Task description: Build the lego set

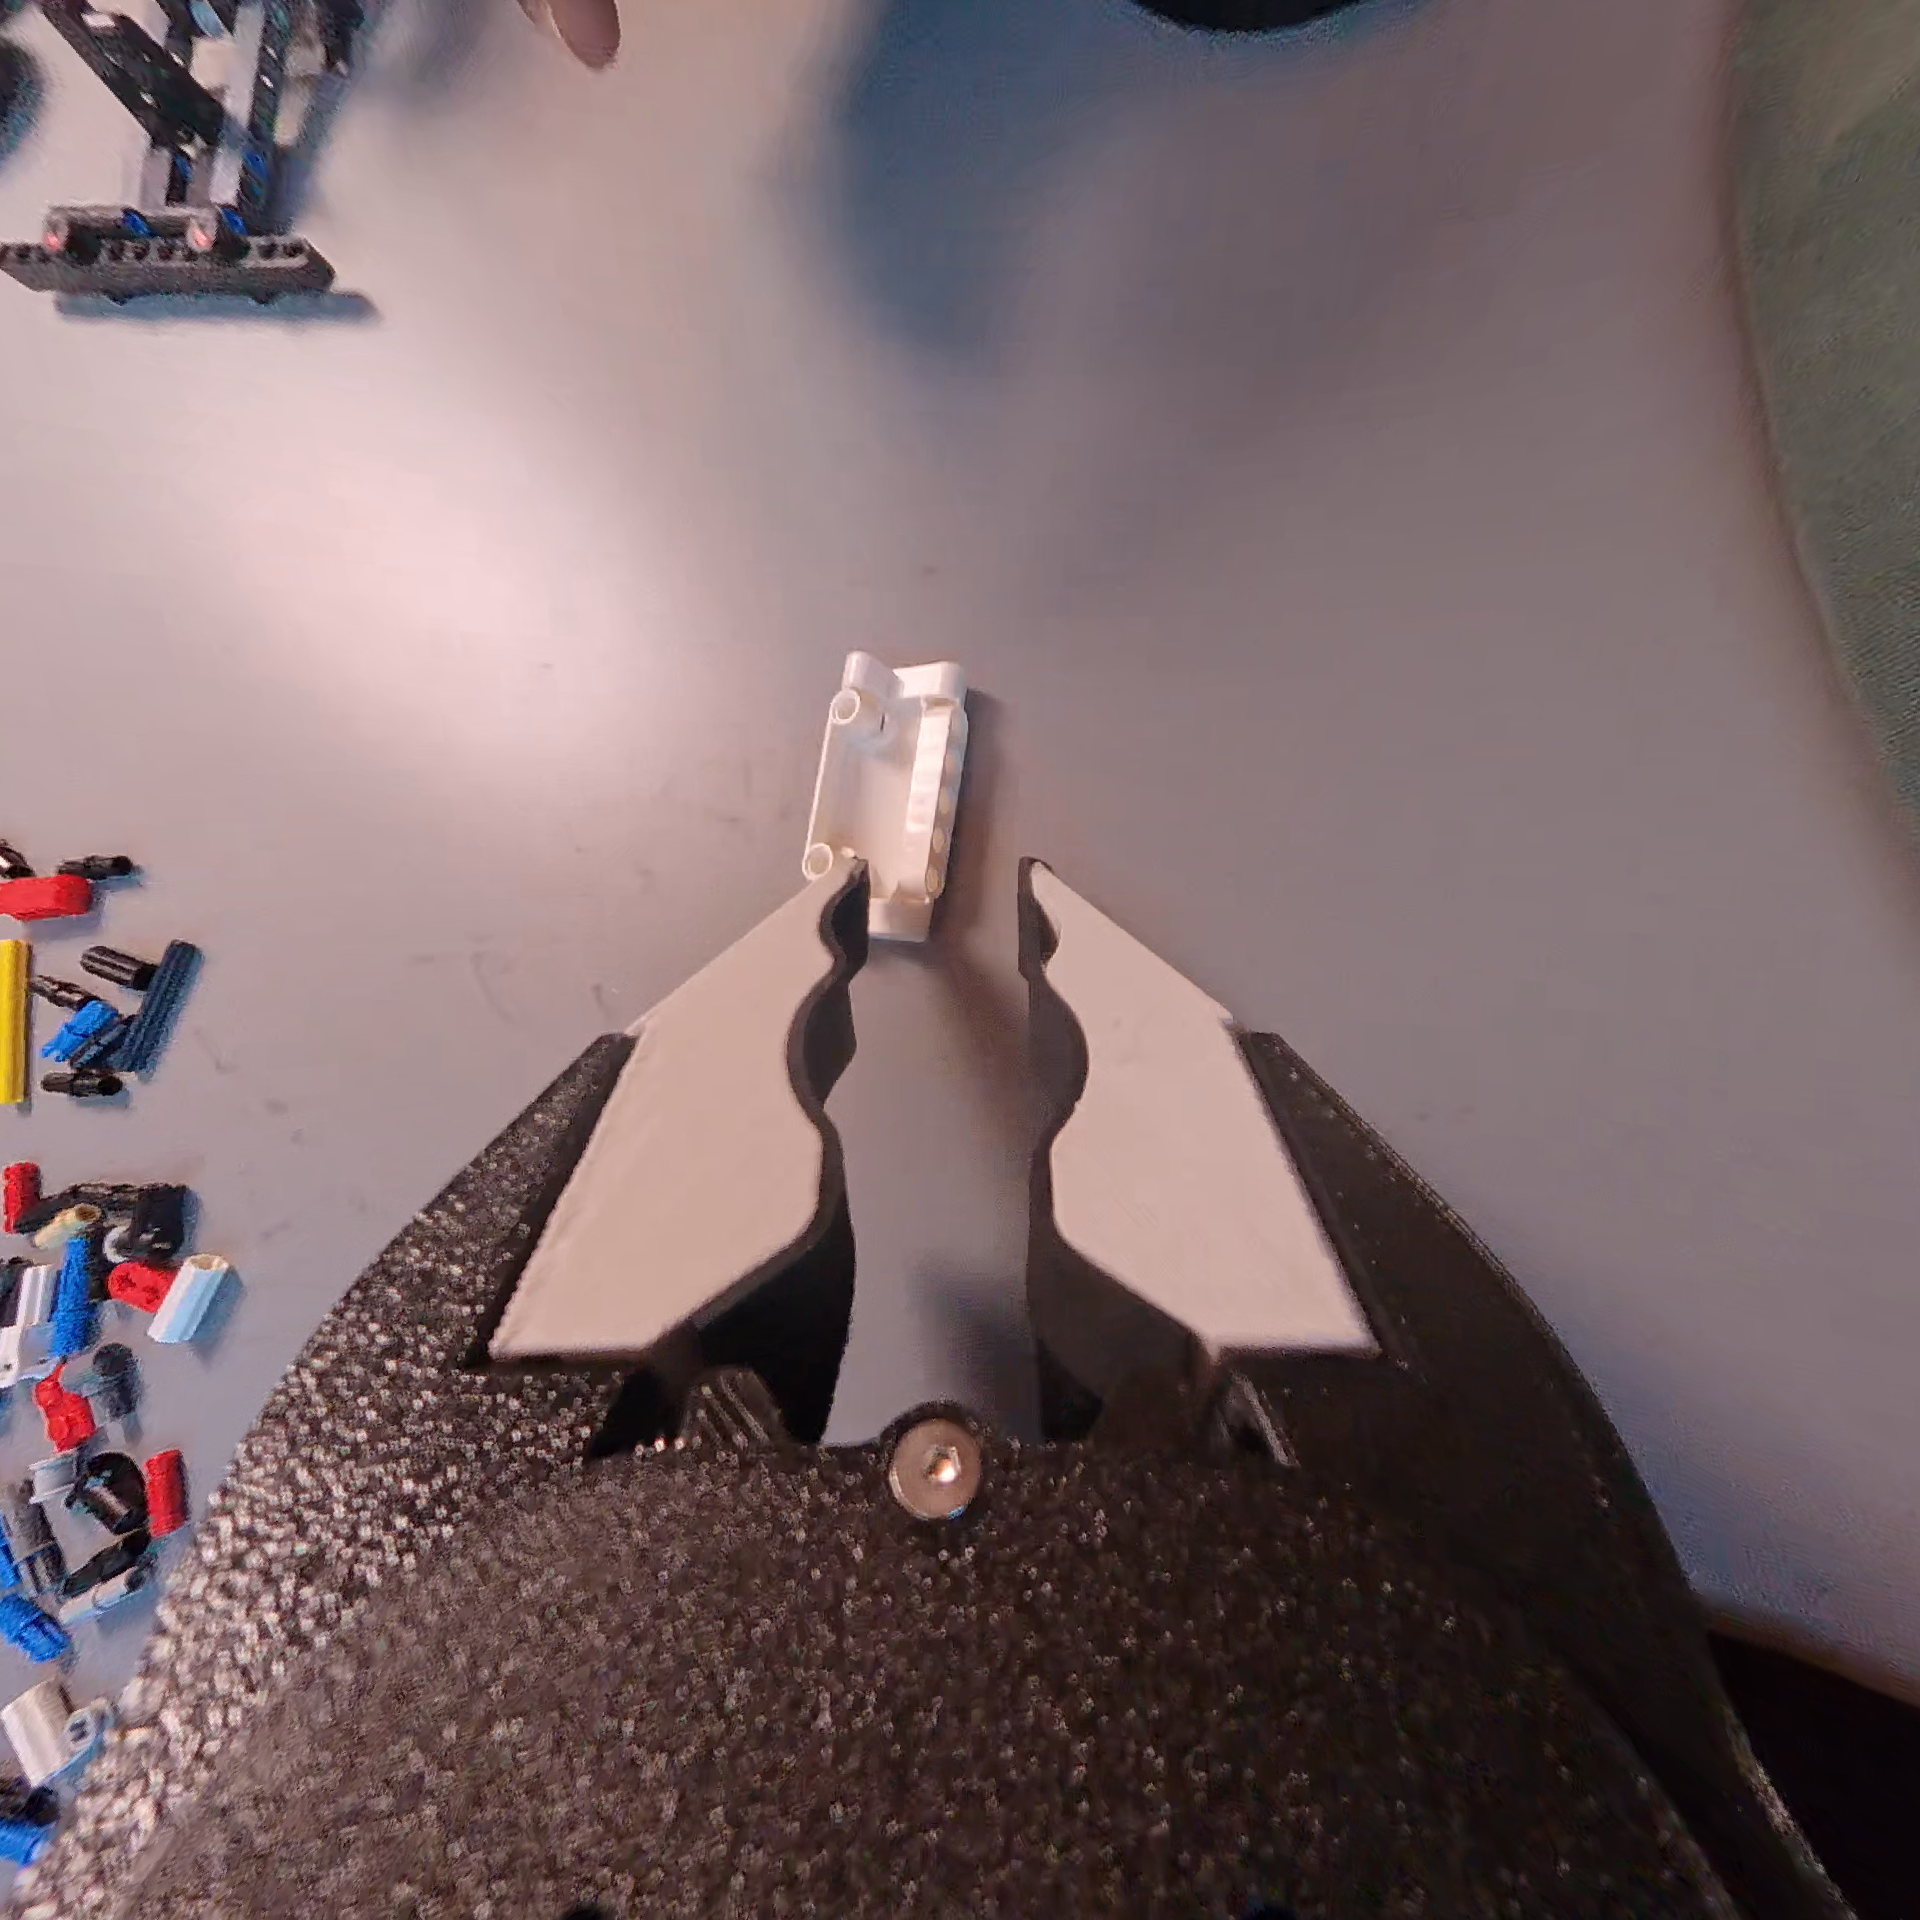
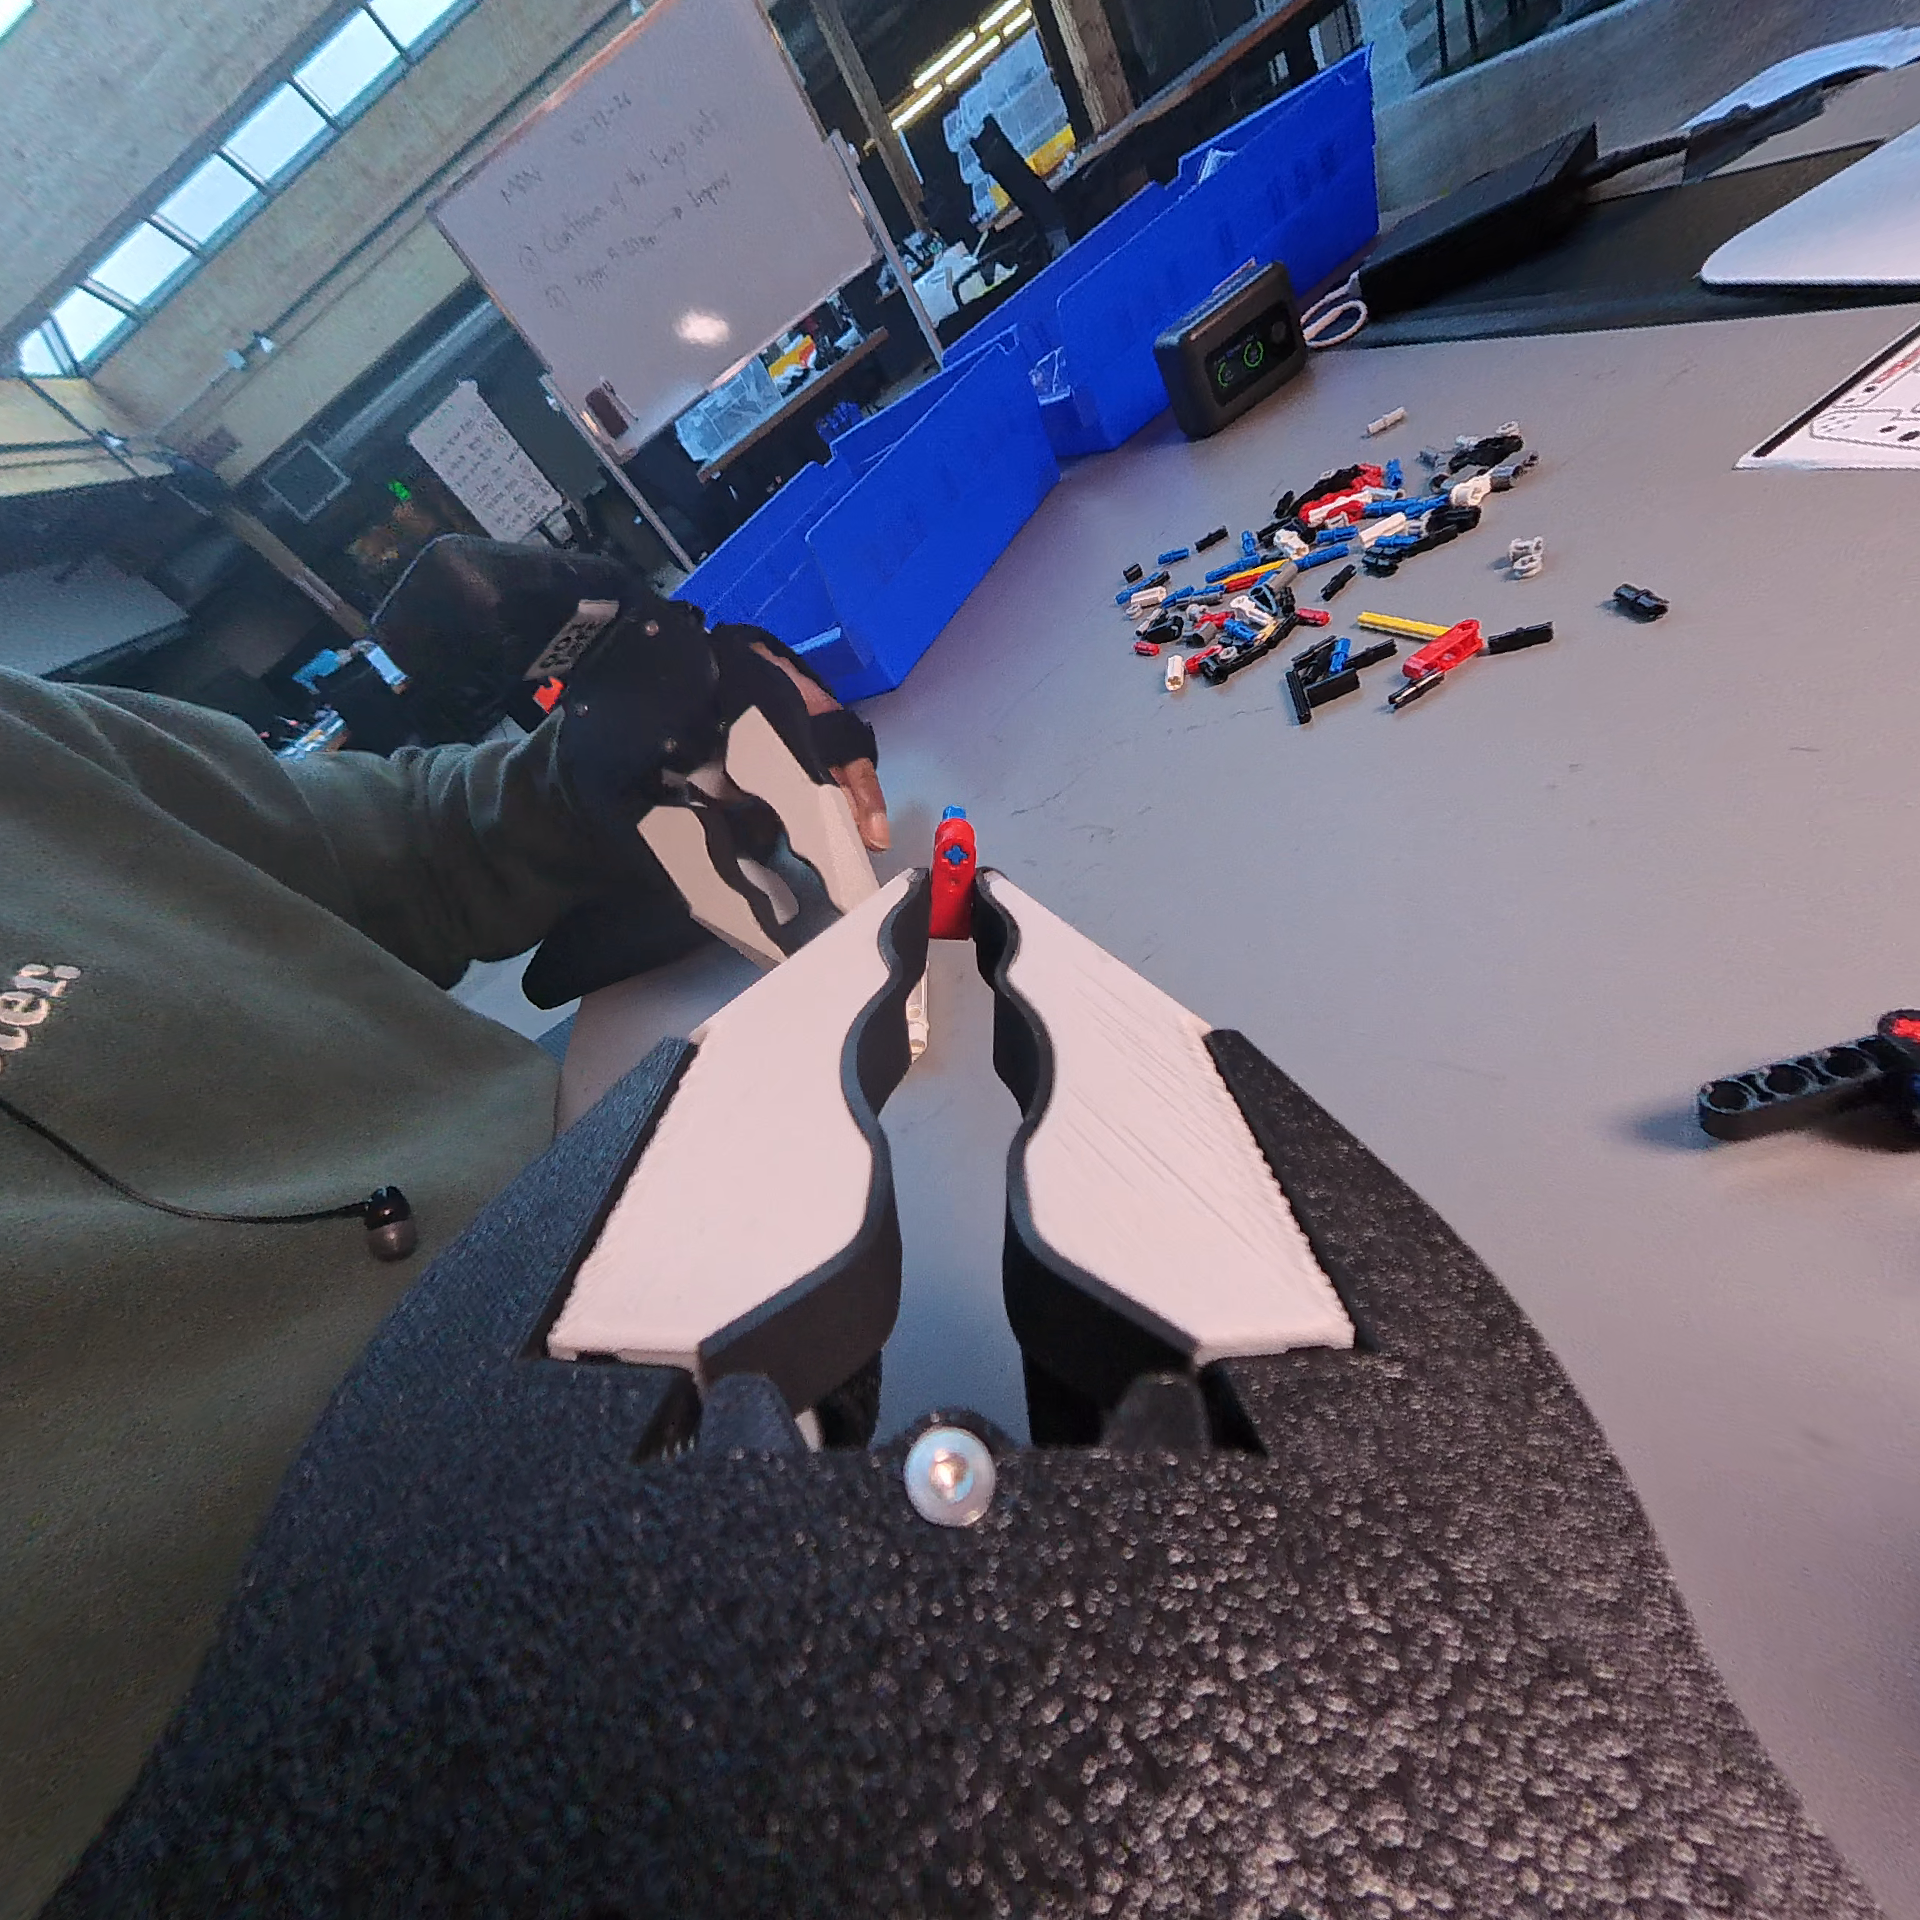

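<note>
- Left wrist view: the left gripper (image 1: 940,868) is seen with its jaws apart and nothing between them, low over a grey table (image 1: 1351,623).
- A white panel (image 1: 888,795) is shown lying on the table just ahead of the tips, its long axis running almost straight away from the gripper, leaning slightly right at the far end.
- Its near end is seen just inside the gap, hard against the left fingertip (image 1: 847,883) and clear of the right one; the panel therefore lies left of the gap's centre.
- The coming grasp is judged to turn on this offset: a small shift left would be needed to centre the panel before closing across its width.
- Loose parts (image 1: 94,1299) are spread along the left edge, and a black frame (image 1: 177,166) stands at top left, well apart from the panel.
- Right wrist view: the right gripper (image 2: 951,883) is shown clamped on a red pin (image 2: 951,883), held upright at the tips with a blue bit on top.
- The left gripper (image 2: 790,883) is seen just beyond to the left, angled down at the table; it is the one nearer the panel.
- A parts pile (image 2: 1320,571) lies far right, before blue bins (image 2: 987,468); a black beam (image 2: 1808,1091) sits at the right edge.
</note>
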`<state>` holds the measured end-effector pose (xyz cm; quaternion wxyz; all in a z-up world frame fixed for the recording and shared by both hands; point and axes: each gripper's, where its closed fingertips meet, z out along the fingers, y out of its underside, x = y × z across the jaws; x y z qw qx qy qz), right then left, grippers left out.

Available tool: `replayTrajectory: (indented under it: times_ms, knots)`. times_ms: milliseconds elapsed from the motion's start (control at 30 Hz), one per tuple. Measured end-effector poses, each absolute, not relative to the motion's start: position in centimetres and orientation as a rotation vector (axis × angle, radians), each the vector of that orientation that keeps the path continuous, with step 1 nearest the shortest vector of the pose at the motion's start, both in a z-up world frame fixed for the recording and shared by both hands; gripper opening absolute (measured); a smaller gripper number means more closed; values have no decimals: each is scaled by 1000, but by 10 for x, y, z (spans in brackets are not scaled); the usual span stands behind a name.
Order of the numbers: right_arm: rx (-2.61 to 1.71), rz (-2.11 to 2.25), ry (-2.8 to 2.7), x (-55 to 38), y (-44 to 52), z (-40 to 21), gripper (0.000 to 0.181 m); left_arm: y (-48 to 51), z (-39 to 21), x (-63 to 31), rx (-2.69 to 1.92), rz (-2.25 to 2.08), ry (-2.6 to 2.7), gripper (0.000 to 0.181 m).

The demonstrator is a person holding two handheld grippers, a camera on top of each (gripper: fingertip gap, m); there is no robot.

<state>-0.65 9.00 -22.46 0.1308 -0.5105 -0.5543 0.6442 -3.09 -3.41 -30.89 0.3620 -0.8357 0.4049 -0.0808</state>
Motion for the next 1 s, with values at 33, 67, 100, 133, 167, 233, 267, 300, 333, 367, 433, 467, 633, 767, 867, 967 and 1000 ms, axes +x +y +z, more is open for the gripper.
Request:
replayTrajectory:
  times_ms: [33, 67, 100, 133, 167, 233, 267, 300, 333, 367, 433, 467, 633, 767, 867, 967, 1000]
  knots:
    - [-1481, 1869, -1615, -6, 89, -225, 8, -34, -316, -33, -2172, -198, 1058, 29]
    - [-1479, 1867, -1621, -6, 88, -225, 8, -32, -315, -31, -2157, -219, 1055, 28]
    - [-1477, 1864, -1626, -6, 88, -226, 8, -29, -316, -31, -2148, -223, 1057, 28]
    - [-1475, 1861, -1630, -6, 87, -226, 8, -27, -317, -32, -2146, -224, 1065, 25]
    - [-1474, 1858, -1633, -6, 87, -226, 8, -27, -317, -31, -2144, -253, 1071, 22]
    - [-1472, 1857, -1638, -5, 86, -226, 8, -25, -318, -31, -2167, -332, 1023, 9]
    - [-1470, 1858, -1640, -5, 86, -226, 8, -22, -318, -32, -2189, -357, 970, 9]
    - [-1469, 1858, -1642, -5, 85, -226, 8, -20, -317, -34, -2229, -417, 908, 8]
    - [-1466, 1860, -1644, -5, 85, -226, 8, -19, -315, -34, -2266, -499, 835, 8]
    - [-1461, 1864, -1648, -4, 84, -225, 8, -18, -309, -32, -2285, -621, 745, 8]
    - [-1450, 1878, -1662, -3, 80, -224, 8, -29, -291, -17, -2306, -1110, 506, 9]
    - [-1445, 1886, -1671, -2, 78, -224, 8, -31, -277, -12, -2257, -1350, 378, 9]
    - [-1437, 1911, -1710, 1, 71, -225, 8, -19, -272, -26, -2198, -1780, -97, 8]
    - [-1440, 1930, -1705, 1, 72, -224, 8, -1, -283, -51, -2266, -1661, -242, 11]
    - [-1449, 1945, -1695, 2, 73, -224, 8, 10, -293, -71, -2333, -1522, -306, 17]
    - [-1448, 1945, -1700, 2, 73, -224, 8, 21, -299, -98, -2378, -1320, -332, 15]
    - [-1447, 1945, -1700, 3, 74, -224, 8, 24, -300, -107, -2387, -1252, -331, 19]
